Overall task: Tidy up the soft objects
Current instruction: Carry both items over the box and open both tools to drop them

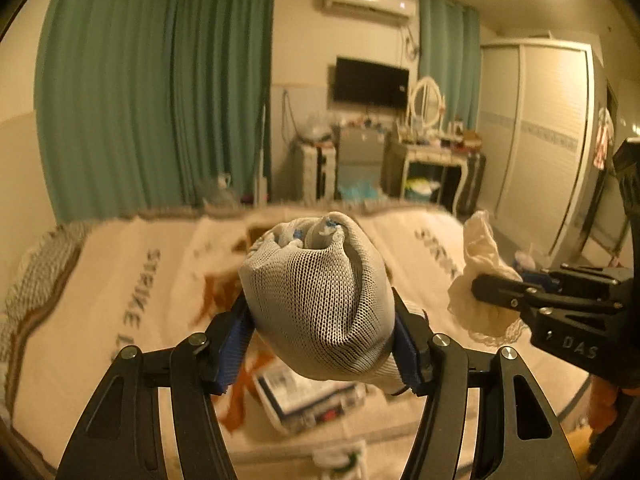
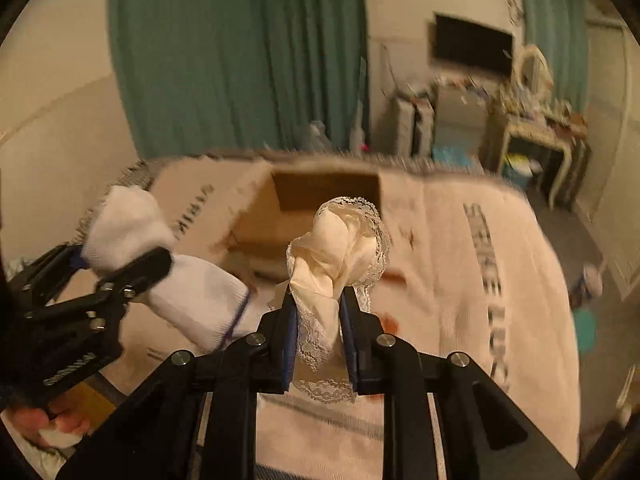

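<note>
My left gripper (image 1: 322,340) is shut on a rolled white mesh sock bundle (image 1: 320,296) and holds it up above the bed. The bundle also shows in the right wrist view (image 2: 160,264), clamped in the left gripper (image 2: 132,276). My right gripper (image 2: 318,316) is shut on a cream lace-trimmed cloth (image 2: 340,252), raised over the bed. In the left wrist view that cloth (image 1: 480,272) hangs from the right gripper (image 1: 492,292) at the right. An open cardboard box (image 2: 320,196) sits on the bed beyond both.
The bed has a cream blanket (image 1: 120,280) with dark lettering. A flat printed packet (image 1: 304,396) lies on it below the left gripper. Green curtains (image 1: 152,92), a wardrobe (image 1: 536,132), a dresser (image 1: 432,160) and a television (image 1: 372,80) stand beyond the bed.
</note>
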Tool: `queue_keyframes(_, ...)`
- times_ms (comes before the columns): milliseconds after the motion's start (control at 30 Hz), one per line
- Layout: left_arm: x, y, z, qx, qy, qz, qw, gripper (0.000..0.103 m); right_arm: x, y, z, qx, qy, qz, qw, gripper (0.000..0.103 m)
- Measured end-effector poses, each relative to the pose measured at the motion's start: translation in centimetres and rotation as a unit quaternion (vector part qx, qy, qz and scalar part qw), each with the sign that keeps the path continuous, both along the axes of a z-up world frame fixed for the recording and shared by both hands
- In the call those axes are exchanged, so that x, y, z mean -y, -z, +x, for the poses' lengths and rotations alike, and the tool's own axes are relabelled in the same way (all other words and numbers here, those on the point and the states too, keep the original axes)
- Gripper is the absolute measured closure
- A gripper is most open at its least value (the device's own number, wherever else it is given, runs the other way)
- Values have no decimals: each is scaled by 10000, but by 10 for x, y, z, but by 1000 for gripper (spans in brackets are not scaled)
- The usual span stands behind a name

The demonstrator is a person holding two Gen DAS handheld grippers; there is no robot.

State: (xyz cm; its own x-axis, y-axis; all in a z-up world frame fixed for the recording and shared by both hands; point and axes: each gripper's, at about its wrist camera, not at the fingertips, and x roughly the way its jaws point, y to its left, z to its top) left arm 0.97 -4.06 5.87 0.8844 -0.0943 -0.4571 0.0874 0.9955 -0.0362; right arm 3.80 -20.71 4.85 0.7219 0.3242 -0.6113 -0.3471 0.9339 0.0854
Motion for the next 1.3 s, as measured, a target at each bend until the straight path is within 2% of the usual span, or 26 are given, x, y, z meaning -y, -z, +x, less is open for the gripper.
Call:
queue_keyframes(167,-17,-27,36,327,-130,-109,9993,42,-22,-43,35,527,-211,-271,9980,84)
queue_keyframes(300,-28,-28,83,236,-186,-171,9994,42,-38,-48,89,533,-303,-229,9979,84)
queue_keyframes(467,-30,7,151,-47,-155,-88,9998,42,-54,-16,170,165,-294,-149,9993,84)
queue_keyframes(567,-26,39,189,-317,-59,51,9995,42,-55,17,215,-200,-199,-47,9996,84)
queue_keyframes(667,-24,72,220,-625,-33,209,9978,42,-55,52,246,-484,-55,-199,9986,83)
queue_keyframes(767,-25,95,239,-878,34,175,9960,40,-53,81,263,-723,-73,-262,9970,75)
queue_keyframes(867,-27,105,247,-941,-60,266,9952,39,-53,99,266,-753,-51,-312,9967,55)
queue_keyframes(933,-28,109,251,-964,-155,324,9947,32,-49,107,269,-729,-42,-238,9970,37)
queue_keyframes(1000,-31,108,249,-899,-318,391,9947,26,-47,110,270,-680,4,-237,9974,26)
queue_keyframes(1167,-32,81,238,-746,-332,385,9959,23,-41,97,265,-554,91,-306,9980,21)
queue_keyframes(1300,-27,41,206,-380,-277,425,9980,23,-31,56,235,-201,237,-284,9991,17)
